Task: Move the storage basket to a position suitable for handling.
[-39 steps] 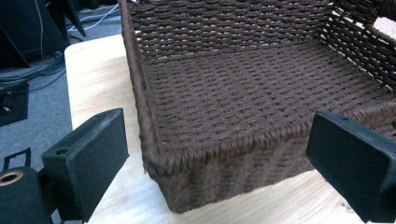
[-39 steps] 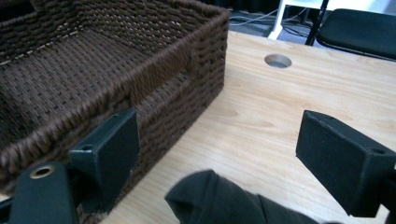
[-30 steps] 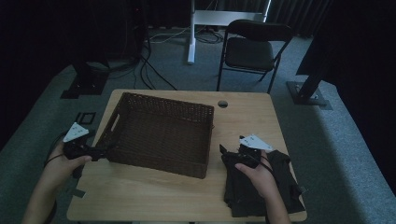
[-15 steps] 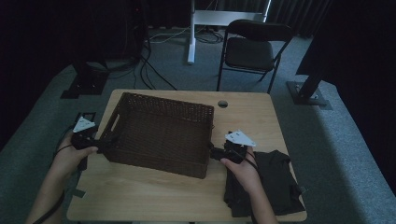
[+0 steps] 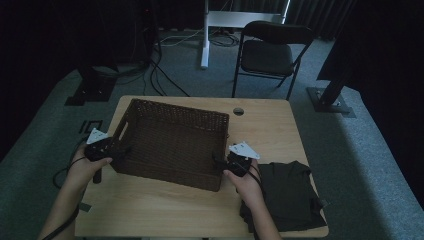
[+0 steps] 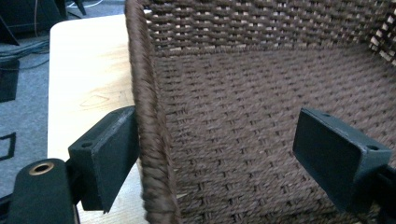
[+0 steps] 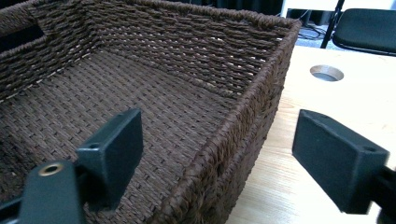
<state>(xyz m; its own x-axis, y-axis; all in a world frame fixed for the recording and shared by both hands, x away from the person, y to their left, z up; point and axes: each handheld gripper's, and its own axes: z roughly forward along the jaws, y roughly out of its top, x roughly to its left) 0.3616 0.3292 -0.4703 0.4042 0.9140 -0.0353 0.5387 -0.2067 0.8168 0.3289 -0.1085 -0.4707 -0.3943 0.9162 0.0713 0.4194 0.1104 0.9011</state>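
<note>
Standing on grey carpet in a dim room, the table [image 5: 280, 135] had a pale wooden top with a round hole [image 5: 238, 111] beyond the basket's [image 5: 172, 142] far right corner. A folding chair [image 5: 270, 55] stood farther off beyond the table, and cables [image 5: 160, 75] lay on the floor nearby. A dark cloth [image 5: 290, 192] lay folded on the table just right of the basket, near the front edge.

The brown woven basket sat left of the table's middle. The left gripper [image 5: 107, 150] straddled the basket's left wall: in the left gripper view one jaw stood outside, touching the rim [image 6: 147, 140], while the other hung inside well clear of it. Those jaws had just been closing, yet they did not pinch the wall. The right gripper [image 5: 222, 162] straddled the basket's right wall near its front corner, with the rim [image 7: 243, 121] between spread jaws and neither pad pressing it; these too had just been closing.

Darkness swallowed the room's back and sides. The forearms were cut off by the high view's bottom edge, and the right hand [image 5: 247, 182] covered part of the cloth.
</note>
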